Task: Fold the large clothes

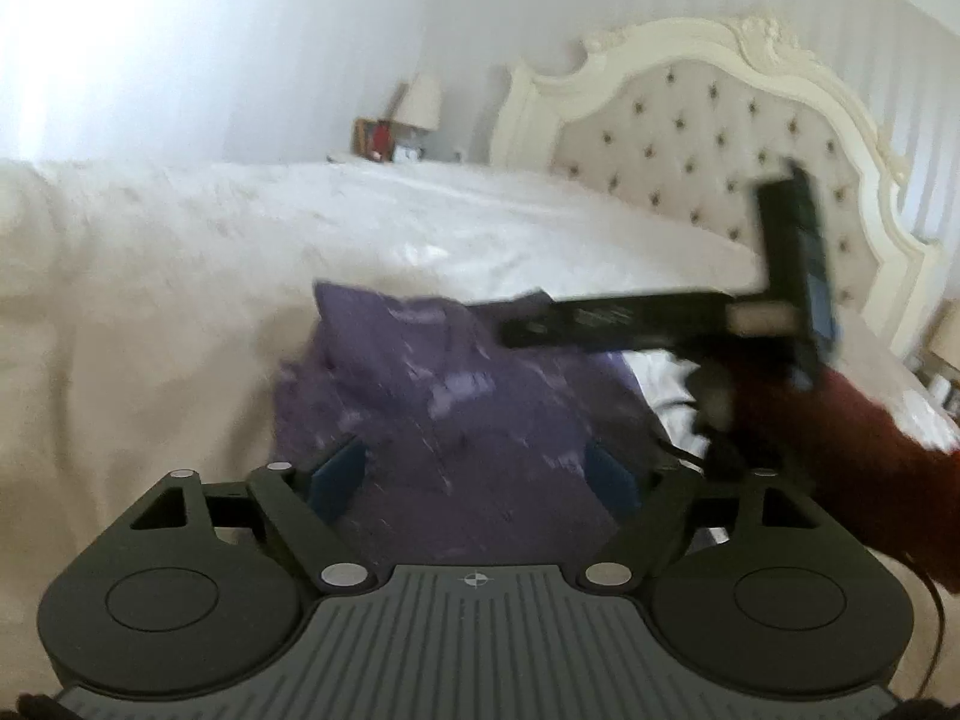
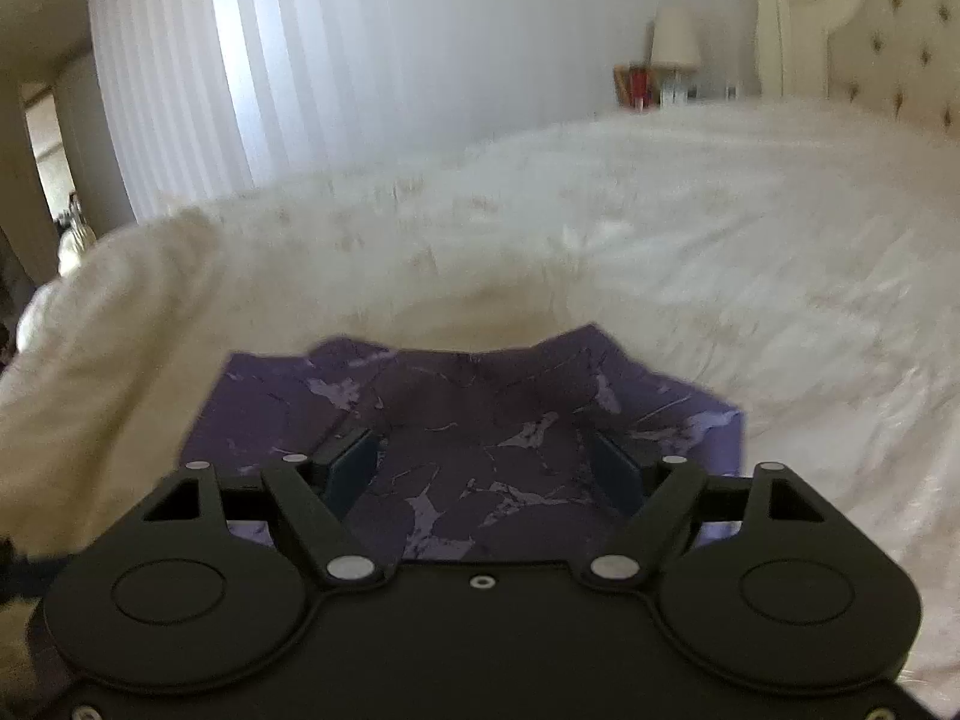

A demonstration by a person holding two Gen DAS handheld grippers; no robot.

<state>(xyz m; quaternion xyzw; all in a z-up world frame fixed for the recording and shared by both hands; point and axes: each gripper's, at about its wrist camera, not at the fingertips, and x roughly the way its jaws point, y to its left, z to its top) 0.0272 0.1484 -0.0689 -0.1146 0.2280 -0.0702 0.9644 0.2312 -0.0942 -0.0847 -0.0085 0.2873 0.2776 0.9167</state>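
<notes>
White bedding [image 2: 690,252] carries purple garment [image 2: 480,450] between both wide-spread tongs [image 1: 477,474] [image 2: 483,468].

White bed [image 2: 690,228], tufted headboard [image 1: 690,144], bedside lamp [image 1: 420,102], curtained window [image 2: 198,72].

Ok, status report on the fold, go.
Left gripper open, right gripper open, neither gripping. Purple patterned garment bunched on the white bedspread, under both. Nothing blocking.

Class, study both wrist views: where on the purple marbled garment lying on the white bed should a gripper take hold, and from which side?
Grip the purple marbled garment at its far right corner, coming from the right, low over the white bedspread. That corner lies flat and exposed, while the middle looks bunched. Both grippers look open.
</notes>
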